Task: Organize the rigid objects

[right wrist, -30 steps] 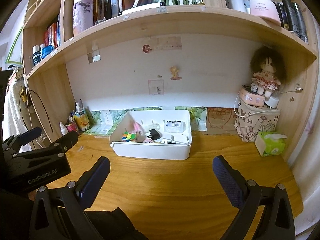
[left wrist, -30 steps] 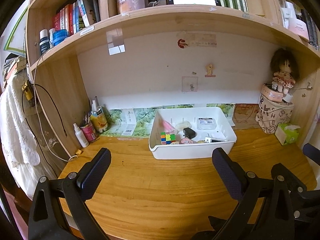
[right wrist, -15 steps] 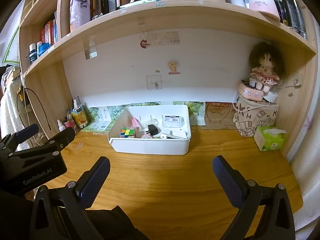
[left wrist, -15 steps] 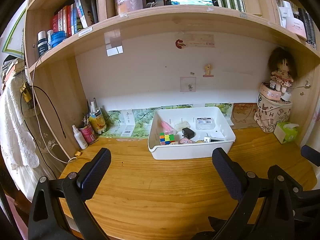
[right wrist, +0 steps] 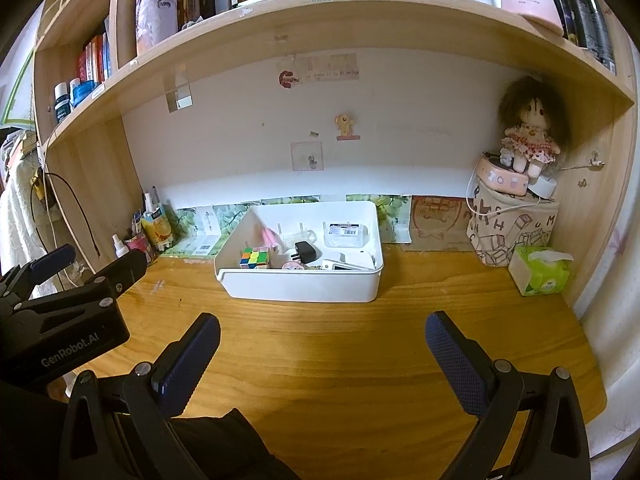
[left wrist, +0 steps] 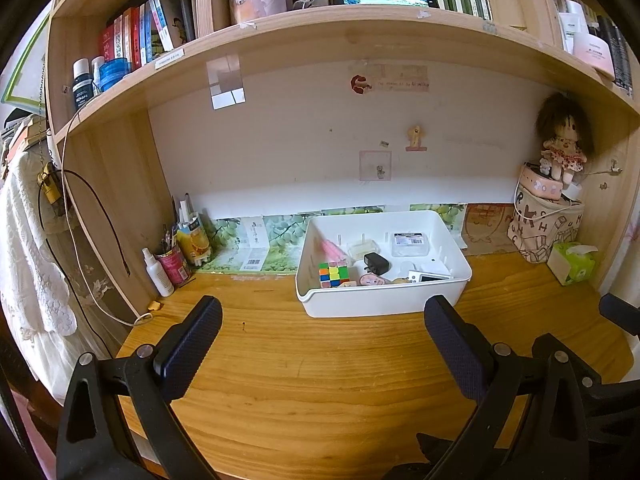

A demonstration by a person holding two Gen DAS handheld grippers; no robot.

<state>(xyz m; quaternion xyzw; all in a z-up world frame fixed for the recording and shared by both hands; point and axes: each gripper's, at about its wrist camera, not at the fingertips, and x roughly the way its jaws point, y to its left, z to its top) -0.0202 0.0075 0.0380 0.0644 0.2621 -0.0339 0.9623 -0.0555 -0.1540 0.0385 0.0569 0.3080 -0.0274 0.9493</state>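
Grippers, left [left wrist: 322, 338] and right [right wrist: 322, 346], both spread wide and empty, short of white bin [right wrist: 304, 286] ahead holding cube [right wrist: 254, 259], charger [right wrist: 303, 252], small boxes; risk: crowded contents nudged or bin shoved on reach-in.

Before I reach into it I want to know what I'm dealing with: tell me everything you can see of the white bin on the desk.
The white bin is a rectangular, open-topped tub that looks like smooth plastic, with rounded corners and a small lip at its front left corner. It sits flat on the wooden desk, near the back wall. Small upright ribs show along its inner back wall. Inside lie a colour cube, a black plug, a clear box, a pink item and other small things. Neither gripper touches it.
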